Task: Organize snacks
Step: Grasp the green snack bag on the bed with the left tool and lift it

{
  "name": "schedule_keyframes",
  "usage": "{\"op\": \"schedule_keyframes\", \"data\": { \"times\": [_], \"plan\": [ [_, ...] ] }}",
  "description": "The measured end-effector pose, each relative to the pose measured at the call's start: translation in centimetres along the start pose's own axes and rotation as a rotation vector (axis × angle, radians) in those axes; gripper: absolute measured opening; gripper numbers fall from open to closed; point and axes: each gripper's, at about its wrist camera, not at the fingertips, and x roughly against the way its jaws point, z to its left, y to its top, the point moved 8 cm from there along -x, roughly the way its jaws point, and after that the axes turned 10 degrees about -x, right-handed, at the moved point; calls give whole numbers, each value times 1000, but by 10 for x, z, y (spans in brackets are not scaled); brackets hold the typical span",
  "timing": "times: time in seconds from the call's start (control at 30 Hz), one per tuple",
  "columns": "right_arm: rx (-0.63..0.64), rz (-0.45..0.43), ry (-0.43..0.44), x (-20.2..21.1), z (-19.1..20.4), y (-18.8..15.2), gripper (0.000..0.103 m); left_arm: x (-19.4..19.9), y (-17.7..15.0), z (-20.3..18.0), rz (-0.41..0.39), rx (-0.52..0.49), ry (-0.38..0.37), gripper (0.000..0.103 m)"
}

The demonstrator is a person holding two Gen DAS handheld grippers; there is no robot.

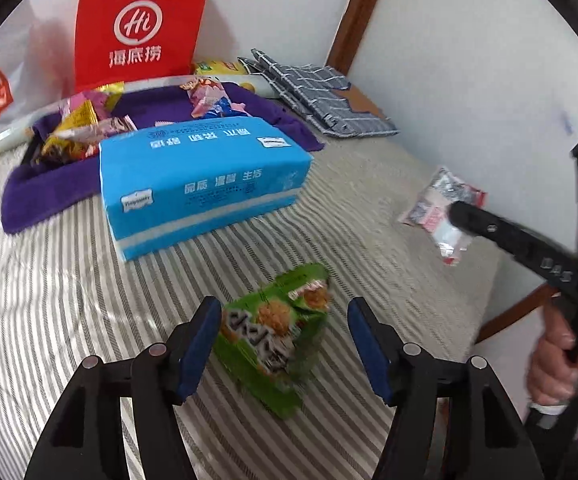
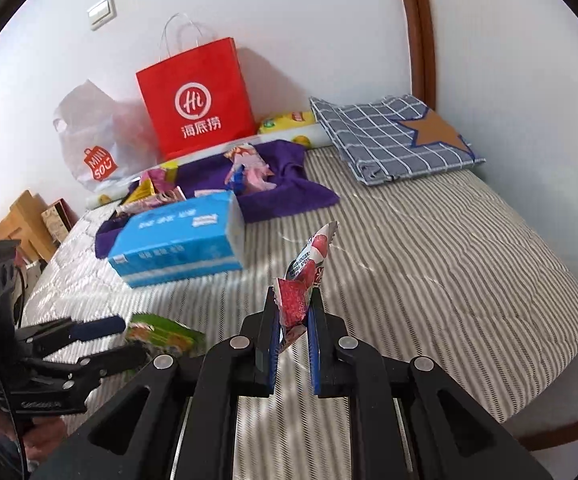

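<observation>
The left claw (image 1: 283,334) stood spread over the green snack packet (image 1: 279,334), which lay on the striped bed (image 1: 69,300) near the front edge, its pads either side but apparently not pressing. The right claw (image 2: 293,320) was pinching a red-and-white sachet (image 2: 307,276), lifted clear of the bed. Farther off, behind the blue tissue pack (image 1: 201,178), other snacks (image 1: 81,124) sat heaped on a purple towel (image 1: 41,196). The green packet looked light, soft and crinkly, likely slippery film; I judged it best taken across its flat middle, gently, so the contents were not crushed.
</observation>
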Motion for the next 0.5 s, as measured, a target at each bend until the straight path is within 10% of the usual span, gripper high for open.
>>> {"op": "schedule_keyframes", "data": {
  "times": [0.27, 0.5],
  "plan": [
    [6, 48, 62, -20, 3, -10, 12, -5, 3, 2, 1, -123, 144, 36],
    [63, 71, 98, -46, 26, -7, 13, 18, -6, 66, -6, 28, 241, 35]
  ]
}}
